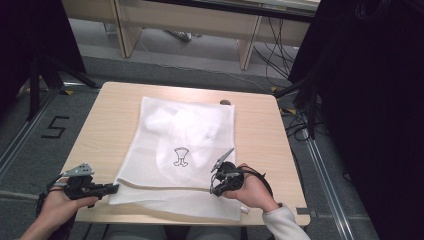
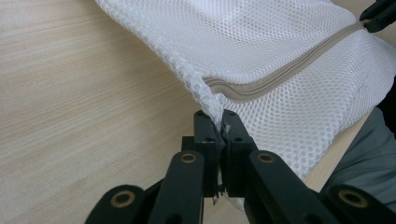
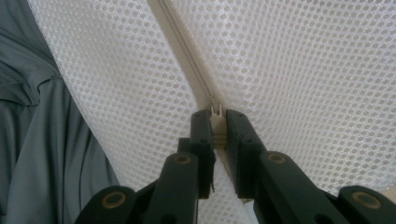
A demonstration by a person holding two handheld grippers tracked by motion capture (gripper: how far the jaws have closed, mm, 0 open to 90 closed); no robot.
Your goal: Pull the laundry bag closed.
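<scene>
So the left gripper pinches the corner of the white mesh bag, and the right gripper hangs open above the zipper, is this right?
Not quite. The right gripper is shut on the zipper pull, as the right gripper view shows. The left gripper does pinch the corner of the white mesh bag.

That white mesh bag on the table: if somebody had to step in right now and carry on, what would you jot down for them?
Left gripper: jaws shut on the corner of the mesh bag, at the end of its zip.
Right gripper: jaws shut on the zip pull, further along the zip.
The bag lies flat on the table, its near edge hanging over the person's side, with something white inside.
Done: both grips are set.
Left: probably slide the pull along the zip while the left holds the corner taut. Whether the zip is being opened or closed I cannot tell.
</scene>
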